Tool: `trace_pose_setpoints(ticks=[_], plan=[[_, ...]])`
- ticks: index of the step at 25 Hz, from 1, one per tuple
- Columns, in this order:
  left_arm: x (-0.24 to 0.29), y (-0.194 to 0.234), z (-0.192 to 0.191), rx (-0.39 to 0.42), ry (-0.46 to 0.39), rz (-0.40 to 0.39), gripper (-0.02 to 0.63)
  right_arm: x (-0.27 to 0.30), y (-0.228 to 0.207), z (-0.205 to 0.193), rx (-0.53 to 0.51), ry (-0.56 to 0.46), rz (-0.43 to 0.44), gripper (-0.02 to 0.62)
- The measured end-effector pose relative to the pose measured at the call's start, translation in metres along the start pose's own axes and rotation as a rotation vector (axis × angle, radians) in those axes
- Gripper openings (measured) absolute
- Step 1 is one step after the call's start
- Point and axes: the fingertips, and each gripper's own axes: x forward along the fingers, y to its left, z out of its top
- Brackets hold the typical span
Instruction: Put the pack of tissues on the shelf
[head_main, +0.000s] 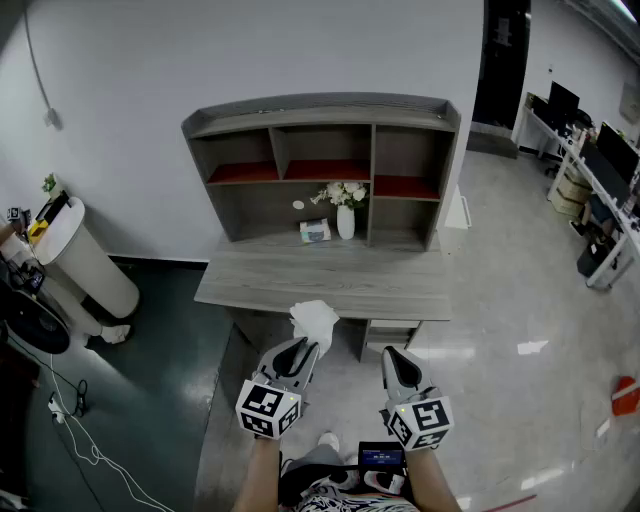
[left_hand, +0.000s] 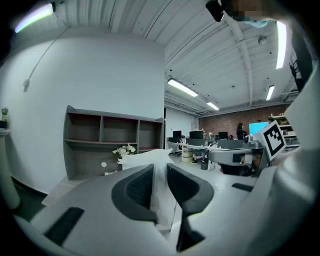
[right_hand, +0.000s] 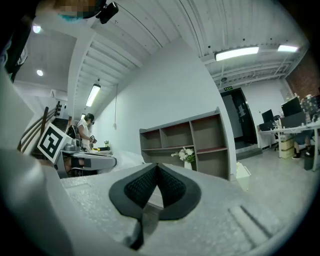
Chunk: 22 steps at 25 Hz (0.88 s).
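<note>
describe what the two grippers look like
The left gripper and right gripper match. Each has a light grey, slightly speckled shell and two curved jaws lined with black, finely textured pads. Behind the jaws, each carries a white cube with black square markers. No cables show on either.

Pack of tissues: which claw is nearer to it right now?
Left. The left claw is clamped on the pack of tissues, which sticks out past its tips. The right claw is shut and empty, apart to its right.
</note>
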Motion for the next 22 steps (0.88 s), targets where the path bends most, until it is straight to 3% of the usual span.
trace_pose_setpoints(ticks=[7,12,17,22], plan=[[-0.004,0.003,0.007,-0.048,-0.054,-0.004,0.071,-0.003,-0.004,0.003,-0.001,-0.008,-0.004,0.002],[-0.008,0.005,0.011,-0.053,-0.064,-0.003,0.072,-0.002,0.001,0.011,0.071,-0.057,0.046,0.002],[-0.004,0.019,0.012,-0.061,-0.066,0.028,0.071,0.009,-0.001,0.015,0.053,-0.064,0.066,0.002],[0.008,0.039,0.018,-0.078,-0.079,0.037,0.071,0.028,-0.011,0.02,0.135,-0.082,0.088,0.002]])
